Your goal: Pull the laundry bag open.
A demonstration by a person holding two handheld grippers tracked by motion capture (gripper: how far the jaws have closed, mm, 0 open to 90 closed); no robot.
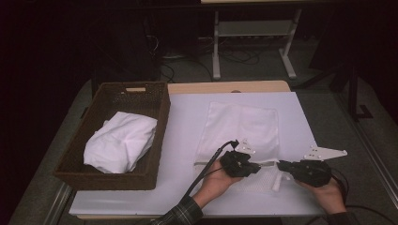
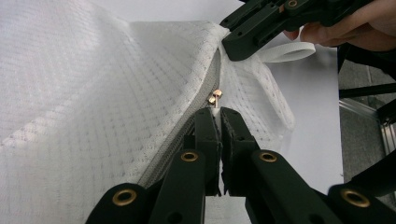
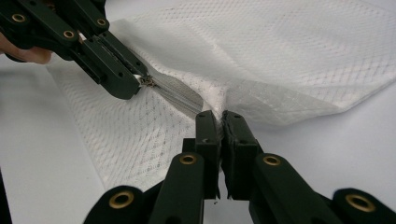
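A white mesh bag (image 1: pixel 239 124) lies flat on the white table top (image 1: pixel 183 122), its grey zipper (image 3: pixel 177 97) along the near edge. My left gripper (image 1: pixel 256 168) is shut on the small brass zipper pull (image 2: pixel 215 97), its jaws pressed together around the tab (image 2: pixel 219 113). The right gripper (image 1: pixel 280 165) faces it from the right and is shut on the bag's fabric at the zipper's end (image 3: pixel 222 115). The left gripper (image 3: pixel 136 85) shows across the zipper in the right gripper view, the right gripper (image 2: pixel 233 45) in the left gripper view. A white loop tab (image 2: pixel 290 50) sticks out beside the right gripper.
A dark wicker basket (image 1: pixel 155 117) stands at the table's left with a bundled white cloth (image 1: pixel 121 140) inside. The table's wooden far edge (image 1: pixel 225 87) and a white frame's legs (image 1: pixel 216 47) lie beyond. Cables trail from both grippers toward the near edge.
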